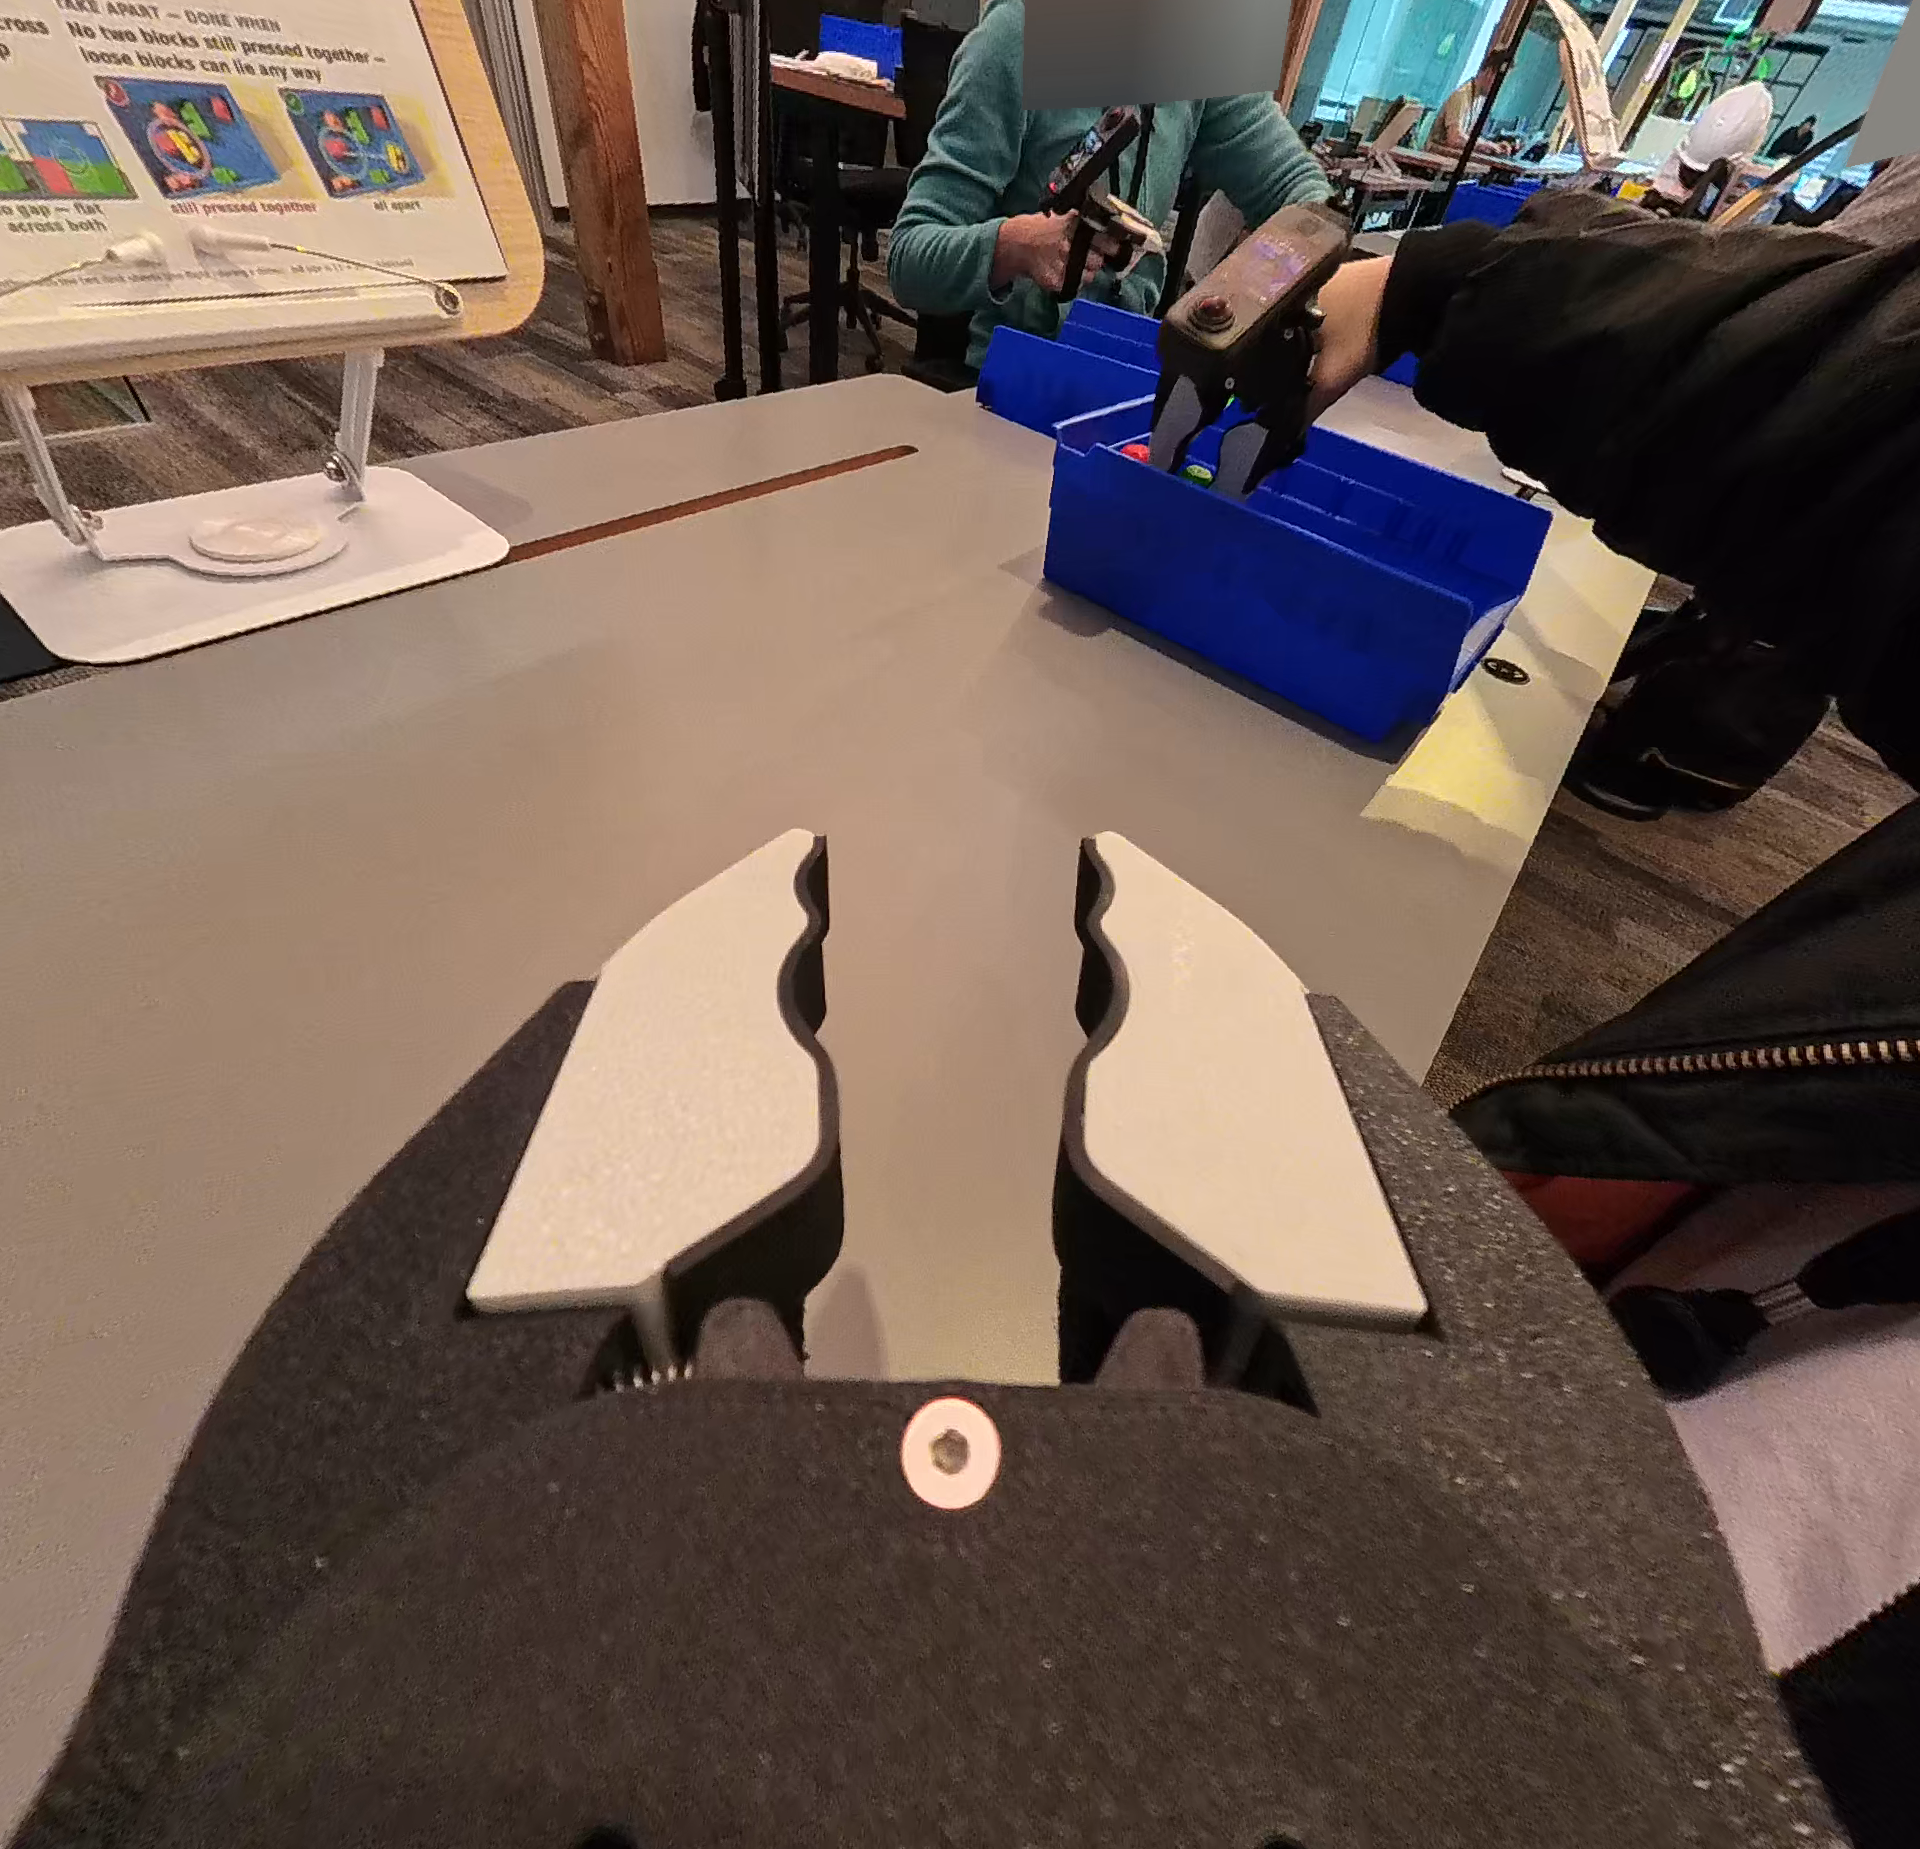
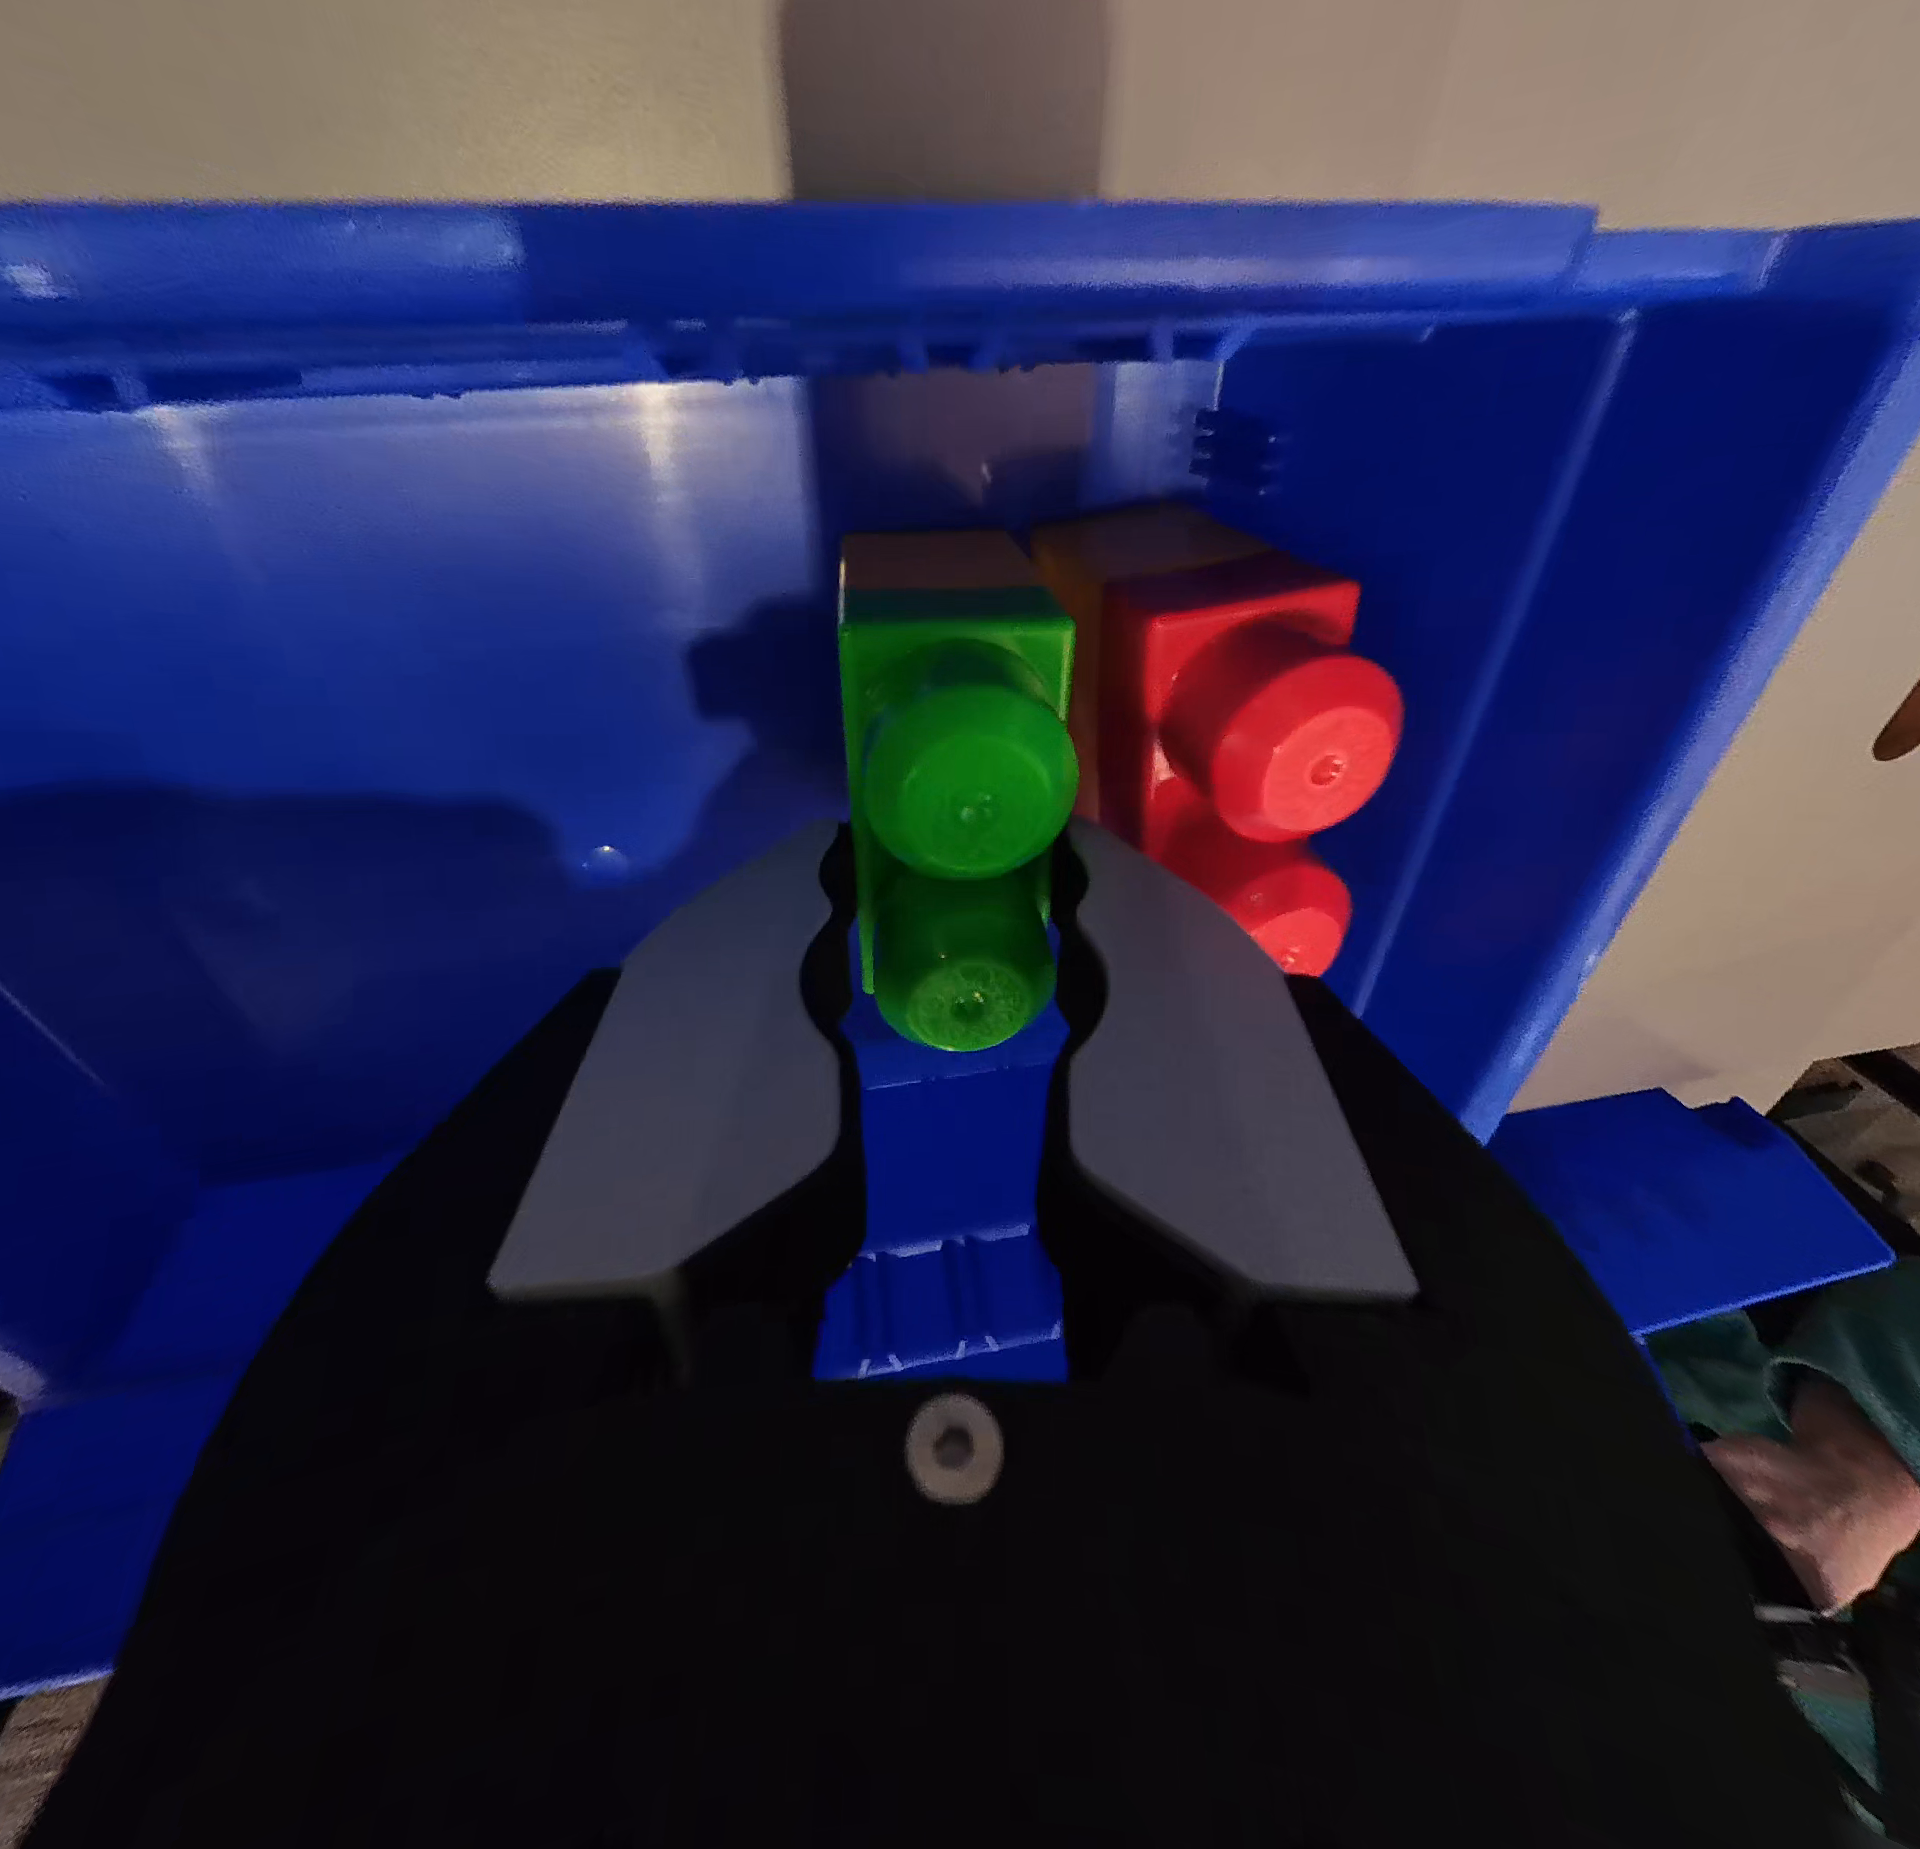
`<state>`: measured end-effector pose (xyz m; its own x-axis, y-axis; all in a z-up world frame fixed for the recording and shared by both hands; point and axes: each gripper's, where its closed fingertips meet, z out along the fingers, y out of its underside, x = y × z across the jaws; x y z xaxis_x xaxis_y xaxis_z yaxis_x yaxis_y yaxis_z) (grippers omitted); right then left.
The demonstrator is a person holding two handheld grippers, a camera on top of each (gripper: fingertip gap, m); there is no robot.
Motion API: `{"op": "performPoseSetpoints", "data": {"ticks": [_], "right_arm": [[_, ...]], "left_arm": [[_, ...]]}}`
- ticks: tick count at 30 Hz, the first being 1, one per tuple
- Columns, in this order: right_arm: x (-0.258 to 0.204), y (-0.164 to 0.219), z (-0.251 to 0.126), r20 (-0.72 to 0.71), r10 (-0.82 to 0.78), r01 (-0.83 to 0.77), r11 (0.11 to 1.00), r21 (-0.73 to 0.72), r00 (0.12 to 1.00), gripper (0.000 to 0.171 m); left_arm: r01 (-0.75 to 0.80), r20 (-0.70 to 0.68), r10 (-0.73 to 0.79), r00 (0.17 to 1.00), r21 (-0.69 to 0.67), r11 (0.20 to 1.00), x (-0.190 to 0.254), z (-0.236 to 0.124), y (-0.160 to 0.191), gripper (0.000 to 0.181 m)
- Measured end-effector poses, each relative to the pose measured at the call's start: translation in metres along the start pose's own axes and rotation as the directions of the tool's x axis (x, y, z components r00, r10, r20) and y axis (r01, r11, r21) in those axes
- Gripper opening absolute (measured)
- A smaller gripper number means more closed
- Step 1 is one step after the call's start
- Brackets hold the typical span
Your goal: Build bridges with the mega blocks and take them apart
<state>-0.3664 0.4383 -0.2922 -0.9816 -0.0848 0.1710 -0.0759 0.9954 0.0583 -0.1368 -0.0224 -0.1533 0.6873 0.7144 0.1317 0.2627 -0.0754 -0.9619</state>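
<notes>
A green block [image 2: 966, 760] and a red block [image 2: 1247, 719] stand side by side, studs facing the camera, near the right wall of a blue bin [image 2: 416, 552]. My right gripper [image 2: 956, 854] reaches down into the bin with its fingers pressed on both sides of the green block. The left wrist view shows that gripper [image 1: 1216, 459] inside the bin [image 1: 1247, 594], with the green block [image 1: 1197, 473] and red block [image 1: 1135, 452] just visible. My left gripper [image 1: 953, 849] is open and empty, hovering over the grey table [image 1: 623, 760].
An instruction board [image 1: 208, 137] on a white stand sits at the table's far left. A second blue bin [image 1: 1049, 365] stands behind the first. A person [image 1: 997, 189] sits across holding grippers. The table's edge runs along the right, near the bin. The tips of one gripper are about 55 cm away from the tips of the other.
</notes>
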Motion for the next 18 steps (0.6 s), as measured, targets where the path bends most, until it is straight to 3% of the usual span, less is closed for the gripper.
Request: {"op": "performPoseSetpoints", "data": {"ticks": [12, 18], "right_arm": [[-0.009, 0.008, -0.024, -0.036, 0.113, -0.110, 0.992, 0.062, 0.993, 0.050], [-0.017, -0.009, -0.111, -0.263, 0.282, -0.160, 0.901, 0.404, 0.923, 0.033]], "left_arm": [[0.015, -0.023, -0.014, 1.000, 0.030, 0.999, -0.002, -0.006, -0.002, 0.046], [0.038, 0.035, -0.042, 0.999, 0.095, 0.995, -0.025, -0.034, -0.004, 0.052]]}}
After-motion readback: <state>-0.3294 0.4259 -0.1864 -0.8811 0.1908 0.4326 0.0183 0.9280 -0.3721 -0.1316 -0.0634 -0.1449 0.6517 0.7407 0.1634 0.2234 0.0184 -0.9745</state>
